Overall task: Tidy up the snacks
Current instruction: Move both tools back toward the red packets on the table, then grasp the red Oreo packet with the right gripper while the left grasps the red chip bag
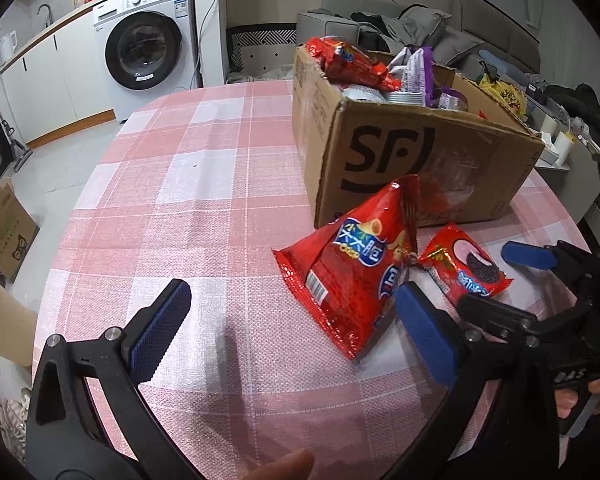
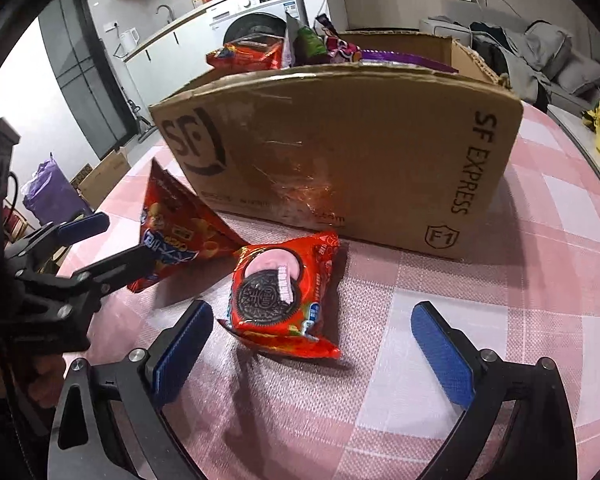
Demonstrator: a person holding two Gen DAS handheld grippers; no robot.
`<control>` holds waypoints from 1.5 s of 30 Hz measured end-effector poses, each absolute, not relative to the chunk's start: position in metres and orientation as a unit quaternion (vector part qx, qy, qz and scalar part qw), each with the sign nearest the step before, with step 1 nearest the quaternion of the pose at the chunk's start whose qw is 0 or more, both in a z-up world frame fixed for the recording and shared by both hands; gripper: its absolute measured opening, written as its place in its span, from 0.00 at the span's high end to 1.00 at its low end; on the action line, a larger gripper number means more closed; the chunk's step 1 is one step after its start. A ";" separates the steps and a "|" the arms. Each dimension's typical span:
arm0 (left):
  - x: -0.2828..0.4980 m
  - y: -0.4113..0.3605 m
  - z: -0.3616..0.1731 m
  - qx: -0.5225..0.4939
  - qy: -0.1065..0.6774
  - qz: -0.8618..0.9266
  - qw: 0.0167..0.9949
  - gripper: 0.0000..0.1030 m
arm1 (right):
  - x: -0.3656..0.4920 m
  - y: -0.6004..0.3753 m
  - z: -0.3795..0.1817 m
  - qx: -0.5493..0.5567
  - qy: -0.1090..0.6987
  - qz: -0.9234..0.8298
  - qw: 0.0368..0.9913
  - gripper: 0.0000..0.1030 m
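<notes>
Beyond both grippers stood the SF Express cardboard box (image 2: 340, 152), already heaped with snacks. The red corn-snack bag (image 1: 340, 264) leaned ahead of the left gripper (image 1: 292, 332), whose jaws were spread and empty, the bag just past its right pad. The Oreo packet (image 2: 276, 300) lay just ahead of the right gripper (image 2: 312, 348), jaws wide. Closing there risked pinching only the crinkled rear edge, letting it slip.
</notes>
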State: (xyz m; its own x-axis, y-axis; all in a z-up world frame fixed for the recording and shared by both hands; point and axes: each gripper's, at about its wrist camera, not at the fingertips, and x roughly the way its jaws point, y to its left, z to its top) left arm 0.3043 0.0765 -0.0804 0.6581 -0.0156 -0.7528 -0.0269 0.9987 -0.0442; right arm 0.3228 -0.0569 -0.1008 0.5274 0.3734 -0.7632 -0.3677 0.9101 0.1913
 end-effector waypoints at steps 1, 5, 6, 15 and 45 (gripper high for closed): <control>0.305 0.076 -0.081 -0.024 0.414 0.003 0.910 0.01 | 0.324 -0.057 -0.101 0.004 0.438 0.208 0.875 0.05; 0.305 0.076 -0.082 -0.024 0.415 0.001 0.909 0.01 | 0.327 -0.078 -0.101 0.010 0.440 0.194 0.877 0.06; 0.305 0.076 -0.082 -0.024 0.414 0.001 0.910 0.01 | 0.327 -0.080 -0.101 0.012 0.442 0.193 0.876 0.06; 0.305 0.075 -0.080 -0.028 0.411 0.000 0.911 0.01 | 0.331 -0.083 -0.100 -0.001 0.443 0.212 0.871 0.15; 0.313 0.071 -0.082 -0.019 0.416 -0.008 0.909 0.01 | 0.316 -0.066 -0.098 -0.006 0.433 0.268 0.861 0.54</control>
